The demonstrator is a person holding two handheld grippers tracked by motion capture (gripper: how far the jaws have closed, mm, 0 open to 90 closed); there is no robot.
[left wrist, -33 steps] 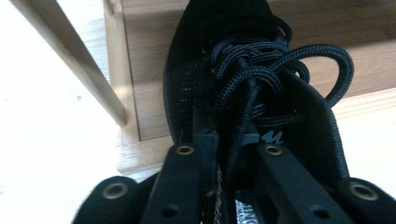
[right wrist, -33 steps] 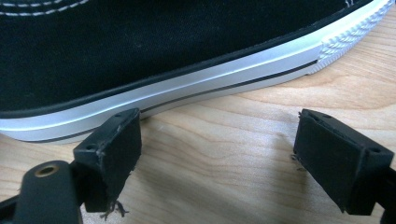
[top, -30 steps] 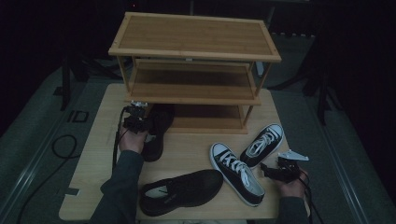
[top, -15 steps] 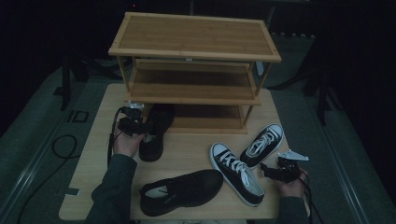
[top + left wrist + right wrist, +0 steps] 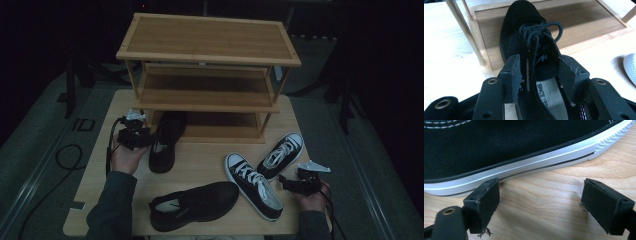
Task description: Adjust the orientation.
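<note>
The left gripper (image 5: 541,80) stands released, its fingers (image 5: 511,75) having just spread, flanking the black shoe's (image 5: 529,37) tongue and collar; the toe rests on the rack's (image 5: 210,130) bottom shelf. The right gripper (image 5: 541,202) is released beside a sneaker (image 5: 511,147) on the worktop (image 5: 544,195).

The high view looks forward and down from above the person's side onto the pale wooden table (image 5: 200,165), the three-tier bamboo shoe rack (image 5: 207,55) at upper centre. The left gripper view sits close over the black lace-up mesh shoe (image 5: 529,42), shared with the high view (image 5: 165,142), facing the rack's bottom shelf. The right gripper view sits low, very near the black canvas sneaker with white rubber sole (image 5: 524,152).
</note>
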